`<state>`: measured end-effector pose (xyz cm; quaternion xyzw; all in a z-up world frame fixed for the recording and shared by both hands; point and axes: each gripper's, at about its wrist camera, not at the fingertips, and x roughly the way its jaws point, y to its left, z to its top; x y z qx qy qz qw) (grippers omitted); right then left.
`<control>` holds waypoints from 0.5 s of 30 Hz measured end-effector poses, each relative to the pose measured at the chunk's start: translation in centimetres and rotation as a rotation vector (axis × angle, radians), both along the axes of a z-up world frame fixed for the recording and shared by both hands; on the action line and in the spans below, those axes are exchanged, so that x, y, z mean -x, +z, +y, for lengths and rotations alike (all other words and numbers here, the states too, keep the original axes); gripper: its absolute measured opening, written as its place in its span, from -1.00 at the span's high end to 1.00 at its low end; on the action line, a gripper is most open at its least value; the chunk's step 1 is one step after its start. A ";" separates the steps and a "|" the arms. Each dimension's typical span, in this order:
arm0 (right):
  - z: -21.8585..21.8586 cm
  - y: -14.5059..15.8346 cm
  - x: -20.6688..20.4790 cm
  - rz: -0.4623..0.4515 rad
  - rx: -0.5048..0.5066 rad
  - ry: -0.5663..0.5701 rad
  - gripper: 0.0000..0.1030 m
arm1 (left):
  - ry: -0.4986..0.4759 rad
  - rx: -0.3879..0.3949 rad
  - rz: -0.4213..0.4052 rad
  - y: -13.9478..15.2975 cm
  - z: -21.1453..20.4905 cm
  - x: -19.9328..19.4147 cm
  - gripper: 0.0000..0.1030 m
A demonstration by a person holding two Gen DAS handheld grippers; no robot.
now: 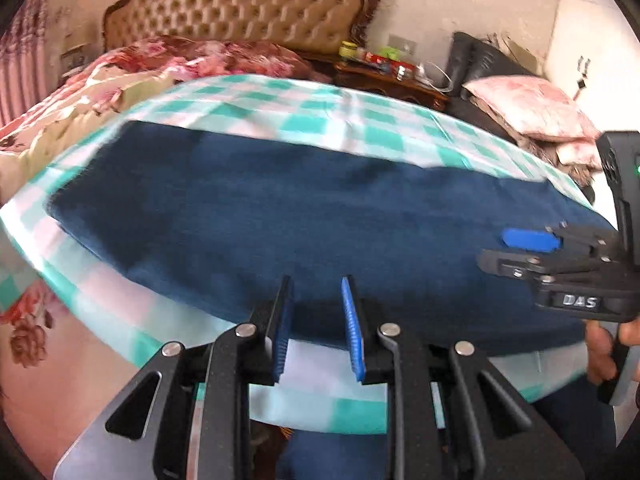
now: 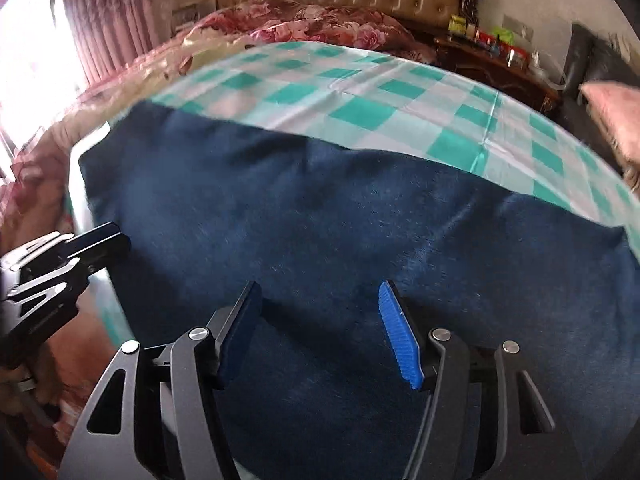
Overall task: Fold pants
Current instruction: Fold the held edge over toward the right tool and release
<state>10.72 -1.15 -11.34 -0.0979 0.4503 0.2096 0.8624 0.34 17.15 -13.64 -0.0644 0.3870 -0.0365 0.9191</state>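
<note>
Dark blue pants lie flat in a long folded strip on a green-and-white checked cloth over the bed. My left gripper is open and empty, its fingers hovering at the near edge of the pants. My right gripper is open and empty above the pants, and it also shows at the right of the left wrist view. The left gripper shows at the left edge of the right wrist view.
A tufted headboard and a floral quilt are at the far end of the bed. A wooden nightstand with small bottles and a pink pillow stand at the right. Pink curtains hang at the left.
</note>
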 end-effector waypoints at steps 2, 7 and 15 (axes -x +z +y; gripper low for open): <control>0.0 -0.2 0.0 0.006 0.002 -0.004 -0.25 | 0.019 0.001 -0.014 -0.2 -0.2 0.5 0.52; 0.5 -0.8 0.4 -0.003 0.030 0.004 -0.63 | 0.068 0.013 -0.002 0.0 1.2 1.3 0.51; 0.2 -1.0 0.6 -0.007 0.019 -0.002 -0.70 | 0.357 0.206 -0.031 1.1 10.4 3.3 0.20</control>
